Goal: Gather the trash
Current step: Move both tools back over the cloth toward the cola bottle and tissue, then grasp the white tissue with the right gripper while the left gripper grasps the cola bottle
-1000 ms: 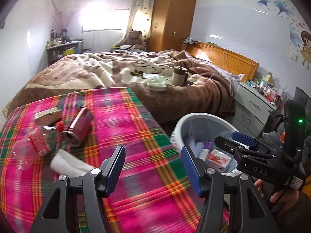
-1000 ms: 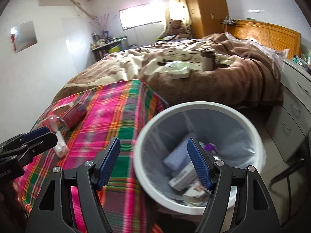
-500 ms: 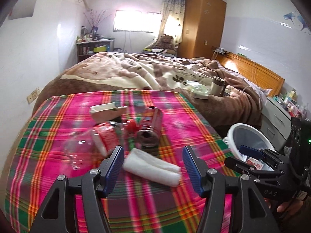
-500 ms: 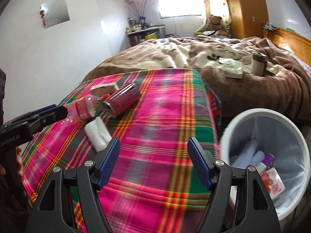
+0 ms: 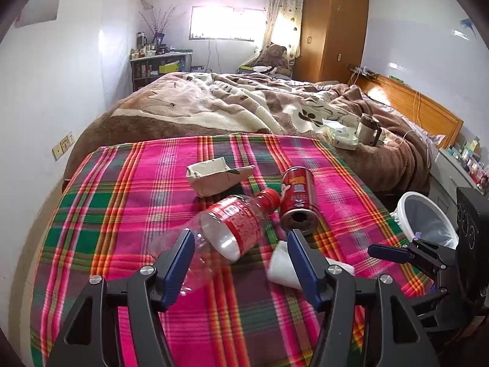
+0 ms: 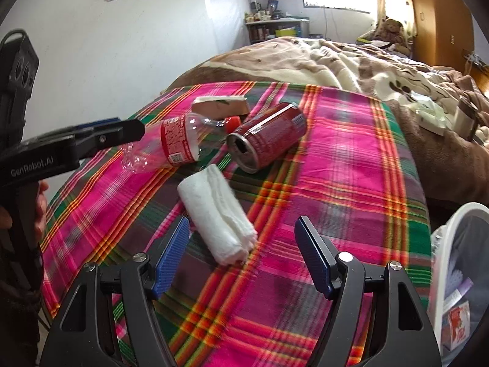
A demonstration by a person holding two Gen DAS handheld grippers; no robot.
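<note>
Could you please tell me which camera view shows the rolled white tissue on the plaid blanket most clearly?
The right wrist view: the rolled white tissue lies whole and unobstructed, just ahead of the open right tool. In the left wrist view, the tissue is blurred and partly hidden behind a finger of the left tool.

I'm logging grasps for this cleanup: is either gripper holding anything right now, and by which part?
Nothing is held. The left gripper and right gripper are both open above the cloth.

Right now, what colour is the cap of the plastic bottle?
Red; the cap shows best in the left wrist view.
</note>
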